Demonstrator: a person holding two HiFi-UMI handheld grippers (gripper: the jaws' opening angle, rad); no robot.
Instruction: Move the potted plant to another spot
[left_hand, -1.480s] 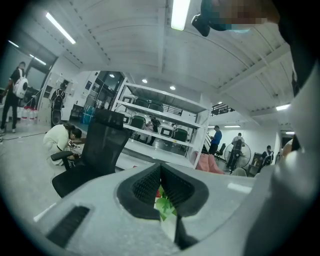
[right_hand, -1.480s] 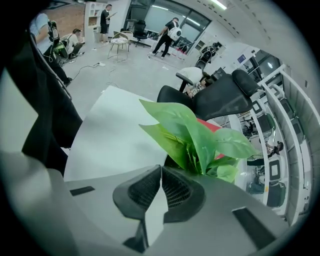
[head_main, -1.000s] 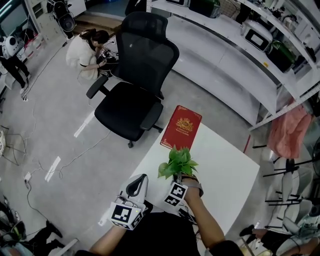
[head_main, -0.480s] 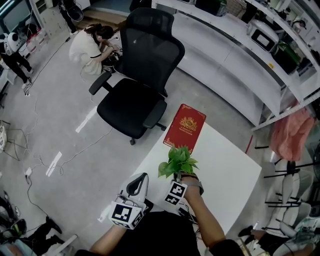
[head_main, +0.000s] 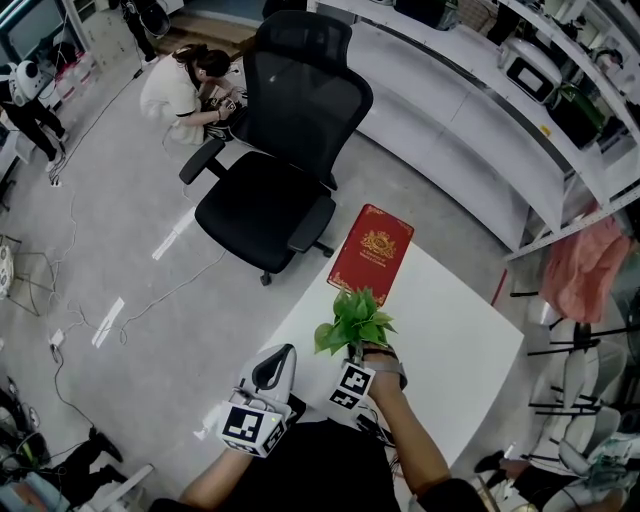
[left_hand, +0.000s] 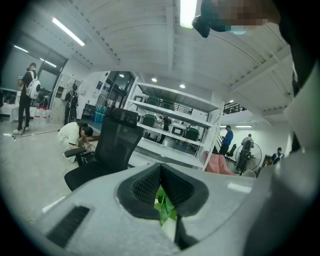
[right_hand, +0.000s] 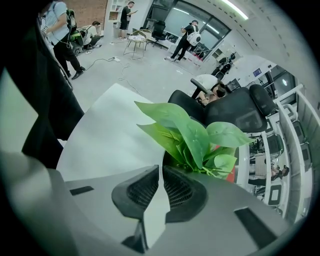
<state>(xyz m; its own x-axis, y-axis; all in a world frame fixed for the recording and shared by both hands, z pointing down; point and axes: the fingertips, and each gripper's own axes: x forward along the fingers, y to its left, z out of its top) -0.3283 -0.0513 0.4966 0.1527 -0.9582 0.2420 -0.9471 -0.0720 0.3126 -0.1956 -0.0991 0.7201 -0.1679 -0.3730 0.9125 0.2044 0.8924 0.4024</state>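
Note:
The potted plant (head_main: 355, 320) with broad green leaves stands at the near left part of the white table (head_main: 455, 350). My right gripper (head_main: 363, 353) reaches it from the near side, and its jaws are closed on the pot's rim just under the leaves (right_hand: 192, 137); the pot itself is mostly hidden. In the right gripper view the right gripper (right_hand: 161, 167) shows only a thin sliver between its tips. My left gripper (head_main: 275, 362) hovers left of the plant, off the table's edge, shut and empty. Through its jaws (left_hand: 160, 167) a leaf (left_hand: 163, 206) shows.
A red book (head_main: 372, 252) lies at the table's far corner. A black office chair (head_main: 270, 190) stands on the floor beyond it. A person (head_main: 185, 85) crouches farther back. A long white counter (head_main: 450, 110) with shelves runs along the right.
The head view has shifted slightly, so chair and book sit a bit lower in the picture. Plant and both grippers keep the same places.

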